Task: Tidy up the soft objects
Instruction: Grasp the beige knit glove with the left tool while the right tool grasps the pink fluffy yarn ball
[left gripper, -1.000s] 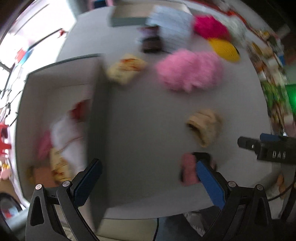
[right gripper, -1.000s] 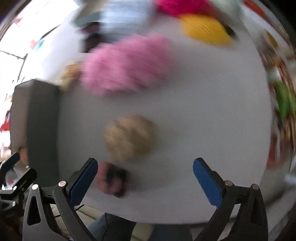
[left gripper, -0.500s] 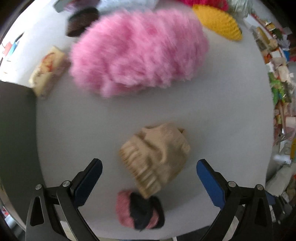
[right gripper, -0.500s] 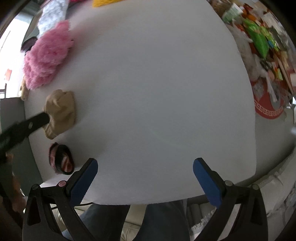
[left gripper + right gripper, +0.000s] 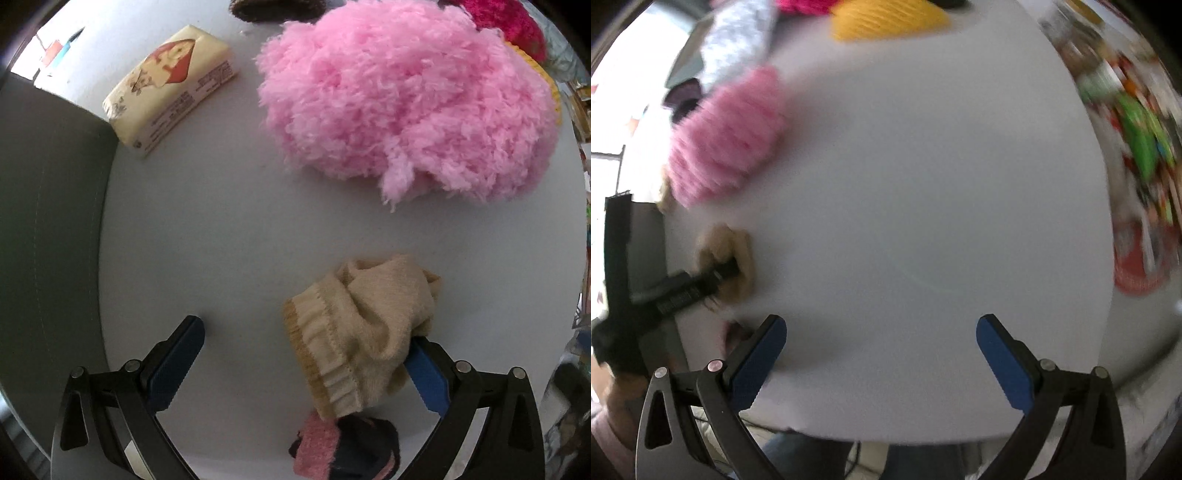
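In the left wrist view a beige ribbed sock lies bunched on the white table. My left gripper is open and down around it, with the sock resting against and over the right finger. A pink-and-black sock lies just below, near the table edge. A big pink fluffy item sits farther back. My right gripper is open over bare table, holding nothing. Its blurred view shows the left gripper's finger on the beige sock.
The grey bin wall stands at the left, with a tissue pack beside it. Behind the fluffy item lie a brown item, a magenta one and a yellow knit. Colourful clutter lines the right edge.
My left gripper swung away from the bin, then came forward and down until its open fingers straddle the beige sock. The right gripper's view has shifted and stays open.
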Tool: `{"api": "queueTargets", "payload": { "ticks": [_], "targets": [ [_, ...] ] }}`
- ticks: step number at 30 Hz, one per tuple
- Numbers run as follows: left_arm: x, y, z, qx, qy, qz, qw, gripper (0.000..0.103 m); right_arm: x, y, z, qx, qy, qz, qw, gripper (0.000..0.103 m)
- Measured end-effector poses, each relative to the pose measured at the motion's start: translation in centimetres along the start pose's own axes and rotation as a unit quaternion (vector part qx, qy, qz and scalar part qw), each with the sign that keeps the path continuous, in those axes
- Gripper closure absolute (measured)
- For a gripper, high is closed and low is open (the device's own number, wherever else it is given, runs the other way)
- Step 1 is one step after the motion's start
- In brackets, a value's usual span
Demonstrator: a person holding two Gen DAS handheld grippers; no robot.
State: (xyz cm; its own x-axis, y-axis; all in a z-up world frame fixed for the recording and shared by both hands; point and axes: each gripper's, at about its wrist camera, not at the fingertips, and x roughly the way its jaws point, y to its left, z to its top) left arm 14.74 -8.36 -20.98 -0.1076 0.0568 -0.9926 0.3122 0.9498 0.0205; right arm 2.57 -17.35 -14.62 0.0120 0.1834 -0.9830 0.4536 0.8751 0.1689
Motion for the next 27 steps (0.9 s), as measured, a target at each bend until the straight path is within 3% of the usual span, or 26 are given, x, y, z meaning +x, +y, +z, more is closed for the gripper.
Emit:
{"api": "queueTargets", "payload": {
  "ticks": [3,7,12,15,18,20,22,24,27],
  "targets": [
    [0.0,-0.7,0.1,-0.008,0.0,0.006,0.9999,0.001,-0.9,2.8,2.7,-0.068,-0.027,-0.027,0.997,0.0],
    [0.4,-0.5,0.8,-0.051,0.02,-0.013,0.9984,0.0,-1.8,5.1,4.7,-0.134,-0.045,-0.05,0.989,0.0],
    [0.5,0.4,2.1,-0.058,0.05,-0.015,0.997,0.0,-1.6,4.0,5.2,-0.144,-0.039,-0.048,0.988,0.0],
    [-0.1,1.1,2.2,-0.041,0.038,-0.011,0.9983,0.002,-1.8,2.7,5.3,-0.138,-0.036,-0.045,0.989,0.0],
    [-1.0,0.2,2.5,-0.015,0.022,-0.017,0.9995,0.021,-2.0,2.2,5.6,-0.136,-0.036,-0.044,0.989,0.0],
    [-1.7,-0.8,2.5,0.014,0.014,-0.023,0.9995,0.048,-1.9,1.9,5.8,-0.136,-0.036,-0.045,0.989,0.0],
    [-2.1,-1.5,2.6,0.04,0.016,-0.036,0.9984,0.067,-1.8,1.9,6.0,-0.139,-0.035,-0.046,0.989,0.0],
    [-2.1,-1.4,2.9,0.042,0.021,-0.047,0.9978,0.07,-1.7,2.3,6.1,-0.147,-0.034,-0.047,0.987,0.0],
    [-2.2,0.3,2.5,0.034,0.018,-0.034,0.9987,0.07,-1.6,3.9,6.5,-0.184,-0.035,-0.052,0.981,0.0]
  ]
}}
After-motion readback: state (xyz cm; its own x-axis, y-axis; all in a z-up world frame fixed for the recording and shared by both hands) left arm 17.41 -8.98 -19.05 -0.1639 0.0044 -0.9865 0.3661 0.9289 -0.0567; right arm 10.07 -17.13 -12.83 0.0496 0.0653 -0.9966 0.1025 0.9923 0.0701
